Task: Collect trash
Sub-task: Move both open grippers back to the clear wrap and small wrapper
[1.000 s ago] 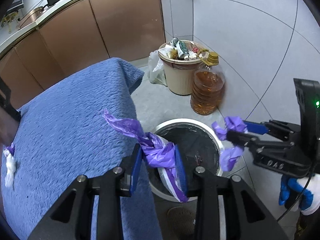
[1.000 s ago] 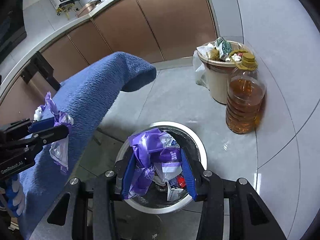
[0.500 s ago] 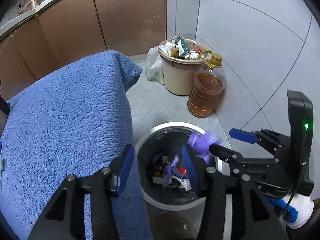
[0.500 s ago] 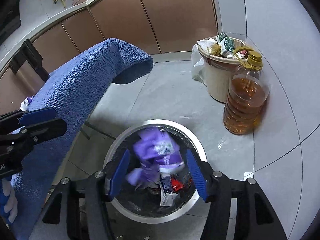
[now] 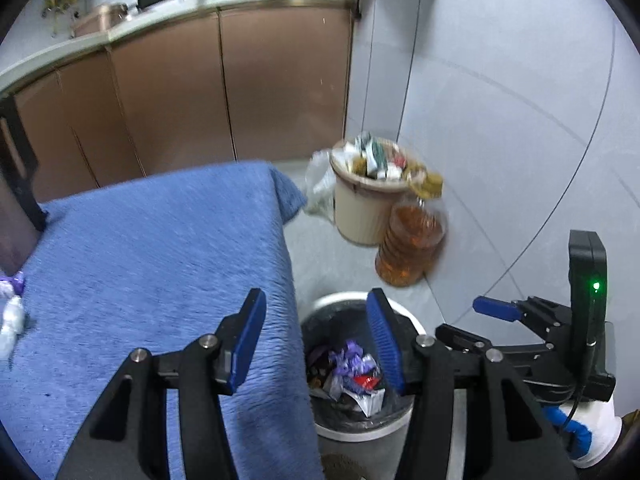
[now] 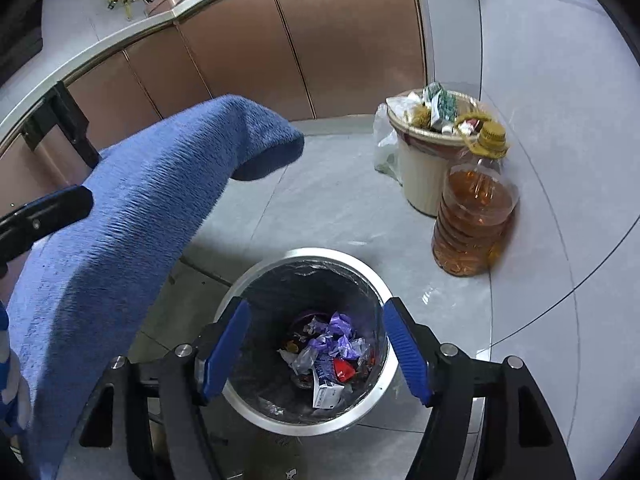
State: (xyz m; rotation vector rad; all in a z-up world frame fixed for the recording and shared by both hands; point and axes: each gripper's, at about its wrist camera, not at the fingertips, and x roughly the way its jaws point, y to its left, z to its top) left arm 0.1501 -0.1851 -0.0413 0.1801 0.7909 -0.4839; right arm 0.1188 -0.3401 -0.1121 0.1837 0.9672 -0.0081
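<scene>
A round steel bin (image 6: 372, 280) with a black liner stands on the floor beside the blue-covered table (image 6: 120, 232). Purple wrappers and other trash (image 6: 332, 344) lie at its bottom; they also show in the left wrist view (image 5: 348, 368). My right gripper (image 6: 314, 350) is open and empty, above the bin. My left gripper (image 5: 318, 340) is open and empty, over the table edge and the bin (image 5: 412, 320). The right gripper (image 5: 480, 320) shows at the right of the left wrist view. A purple and white scrap (image 5: 12, 300) lies on the table's far left.
A beige bin (image 6: 424, 168) overflowing with trash stands by the wall, with a large bottle of amber oil (image 6: 472, 220) in front of it and a plastic bag (image 6: 384, 144) beside it. Brown cabinets (image 6: 280, 40) run along the back.
Both grippers let go of the purple bag pieces, which fell into the steel bin. Both jaws opened wide. The left gripper rose and tilted up.
</scene>
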